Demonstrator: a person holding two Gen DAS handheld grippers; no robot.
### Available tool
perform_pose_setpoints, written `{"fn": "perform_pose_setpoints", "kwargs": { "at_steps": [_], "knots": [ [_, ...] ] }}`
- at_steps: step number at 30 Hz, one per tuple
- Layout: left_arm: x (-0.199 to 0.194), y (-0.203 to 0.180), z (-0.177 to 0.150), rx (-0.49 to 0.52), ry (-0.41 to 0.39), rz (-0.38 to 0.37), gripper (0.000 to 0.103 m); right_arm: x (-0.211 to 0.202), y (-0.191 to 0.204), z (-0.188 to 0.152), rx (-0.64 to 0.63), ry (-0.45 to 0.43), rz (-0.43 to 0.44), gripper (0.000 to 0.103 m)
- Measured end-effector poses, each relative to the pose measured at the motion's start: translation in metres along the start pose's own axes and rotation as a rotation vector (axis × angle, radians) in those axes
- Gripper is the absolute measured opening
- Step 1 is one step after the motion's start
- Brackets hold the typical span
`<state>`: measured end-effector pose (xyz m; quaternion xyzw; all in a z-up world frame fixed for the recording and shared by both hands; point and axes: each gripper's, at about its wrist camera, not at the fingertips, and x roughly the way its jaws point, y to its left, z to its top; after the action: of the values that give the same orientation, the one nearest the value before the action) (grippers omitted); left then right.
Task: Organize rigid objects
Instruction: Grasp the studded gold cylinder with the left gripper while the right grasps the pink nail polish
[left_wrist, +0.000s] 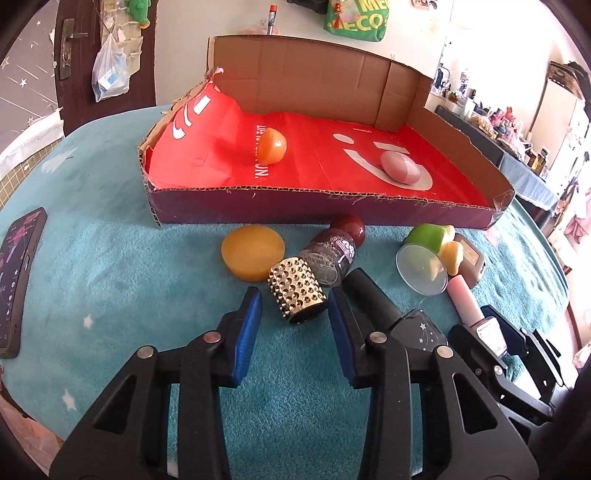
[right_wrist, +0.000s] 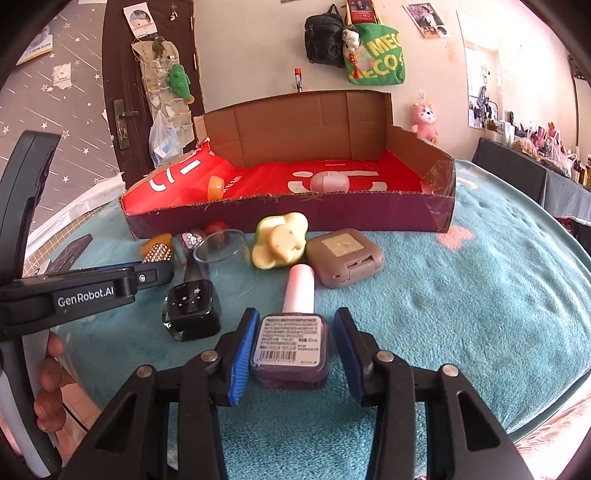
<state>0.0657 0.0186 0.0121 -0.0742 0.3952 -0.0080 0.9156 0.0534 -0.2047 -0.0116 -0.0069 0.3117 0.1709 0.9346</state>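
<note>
The left gripper (left_wrist: 294, 306) is held spread, its blue pads flanking but not touching a studded gold cap (left_wrist: 297, 290) lying on the teal blanket (left_wrist: 110, 266). The right gripper (right_wrist: 295, 341) is likewise spread around a purple nail polish bottle (right_wrist: 289, 350) with a pink cap, neither pad touching it. Beyond both, a red-lined cardboard box (right_wrist: 288, 218) is seen, with an orange piece (left_wrist: 272, 146) and a pink oval case (right_wrist: 329, 182) inside.

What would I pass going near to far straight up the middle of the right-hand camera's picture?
Purple square bottle with a barcode label → its pink cap → pale green flower-shaped toy → cardboard box lined in red → pink oval case inside it.
</note>
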Motion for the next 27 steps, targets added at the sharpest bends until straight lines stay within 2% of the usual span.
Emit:
{"fn": "perform_pose_setpoints", "kwargs": {
  "at_steps": [5, 6, 8, 19, 27],
  "knots": [
    [0.006, -0.002, 0.001, -0.004, -0.007, 0.007, 0.034, 0.004, 0.006, 0.000, -0.042, -0.014, -0.025, 0.044],
    [0.006, -0.002, 0.001, 0.000, -0.010, 0.012, 0.031, 0.003, 0.007, 0.000, -0.050, -0.015, -0.028, 0.040],
    [0.005, -0.001, 0.001, -0.002, -0.012, 0.006, 0.030, 0.004, 0.006, 0.001, -0.056, -0.013, -0.029, 0.039],
    [-0.015, 0.000, 0.000, -0.001, -0.047, -0.041, 0.027, -0.005, -0.005, 0.007, 0.018, 0.003, 0.050, 0.039],
    [-0.023, -0.003, 0.000, 0.016, -0.066, -0.044, 0.026, -0.020, -0.002, 0.018, 0.021, -0.046, 0.075, 0.038]
  ]
}}
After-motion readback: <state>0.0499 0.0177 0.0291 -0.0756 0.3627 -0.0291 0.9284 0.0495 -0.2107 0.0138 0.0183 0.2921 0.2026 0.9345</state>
